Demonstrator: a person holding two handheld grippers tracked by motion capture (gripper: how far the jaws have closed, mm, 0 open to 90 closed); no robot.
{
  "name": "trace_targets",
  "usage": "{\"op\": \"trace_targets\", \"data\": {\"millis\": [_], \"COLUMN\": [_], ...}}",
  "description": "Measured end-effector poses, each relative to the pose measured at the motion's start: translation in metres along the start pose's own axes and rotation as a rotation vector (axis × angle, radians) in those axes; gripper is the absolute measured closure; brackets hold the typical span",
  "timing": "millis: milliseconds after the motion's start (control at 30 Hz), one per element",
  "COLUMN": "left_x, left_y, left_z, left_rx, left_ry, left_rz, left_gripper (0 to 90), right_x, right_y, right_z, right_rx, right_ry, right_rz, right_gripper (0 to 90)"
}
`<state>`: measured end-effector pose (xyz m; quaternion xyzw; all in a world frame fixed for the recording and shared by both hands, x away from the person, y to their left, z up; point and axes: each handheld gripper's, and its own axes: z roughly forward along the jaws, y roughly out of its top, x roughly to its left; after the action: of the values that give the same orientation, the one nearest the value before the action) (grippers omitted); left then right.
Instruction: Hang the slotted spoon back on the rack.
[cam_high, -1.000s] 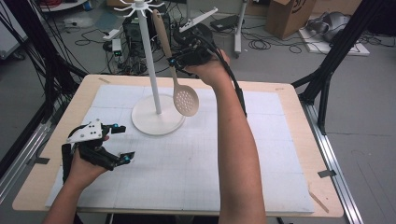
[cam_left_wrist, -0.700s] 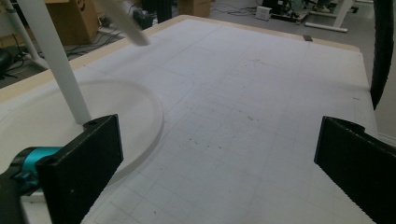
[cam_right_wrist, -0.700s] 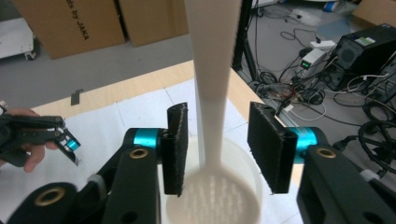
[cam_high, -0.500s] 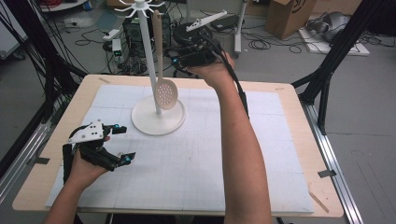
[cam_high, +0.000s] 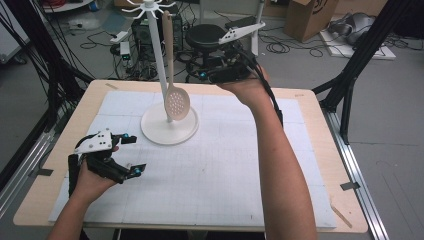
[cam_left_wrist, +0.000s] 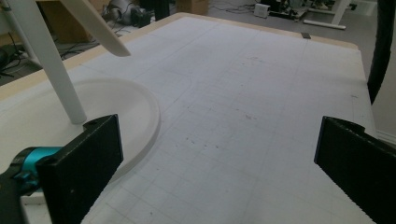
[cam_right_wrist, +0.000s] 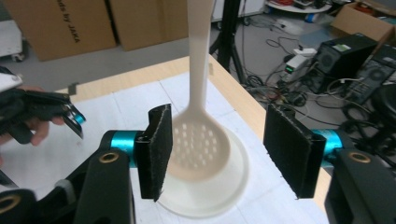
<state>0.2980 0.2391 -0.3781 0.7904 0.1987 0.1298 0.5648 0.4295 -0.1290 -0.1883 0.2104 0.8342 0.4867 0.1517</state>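
Beige slotted plastic spoon (cam_high: 172, 75) hangs from white hook stand (cam_high: 156, 55), long axis near vertical, perforated bowl down over the stand's round base (cam_high: 169, 131). Right gripper (cam_high: 212, 76) just beside it, apart; jaws have just been opening, nothing clamped. Right gripper view shows the bowl's holes (cam_right_wrist: 201, 140) beyond the jaws. Left gripper (cam_high: 131, 154) open on white mat (cam_high: 225, 165).

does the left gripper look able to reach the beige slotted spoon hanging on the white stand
Probably yes: the left gripper sits open near the white stand, bare mat between it and the hanging beige slotted spoon.
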Motion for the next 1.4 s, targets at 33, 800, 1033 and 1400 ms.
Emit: {"op": "trace_targets", "data": {"millis": [33, 800, 1033, 1400], "left_x": [0.0, 0.0, 0.0, 0.0], "left_y": [0.0, 0.0, -0.001, -0.002], "left_z": [0.0, 0.001, 0.002, 0.004], "left_rx": [-0.001, 0.006, 0.012, 0.028], "left_ry": [0.0, -0.003, -0.002, -0.004], "left_rz": [0.0, -0.007, -0.008, -0.012], "left_gripper": [1.7, 1.7, 1.7, 1.7], "right_x": [0.0, -0.001, 0.001, 0.01], "right_y": [-0.002, -0.057, -0.083, -0.132], "right_z": [-0.003, -0.053, -0.068, -0.078], "right_rx": [-0.003, -0.058, -0.06, -0.055], "right_ry": [-0.004, -0.06, -0.08, -0.09], "right_rz": [0.001, 0.056, 0.079, 0.11], "right_gripper": [40.4, 22.9, 20.1, 17.0]}}
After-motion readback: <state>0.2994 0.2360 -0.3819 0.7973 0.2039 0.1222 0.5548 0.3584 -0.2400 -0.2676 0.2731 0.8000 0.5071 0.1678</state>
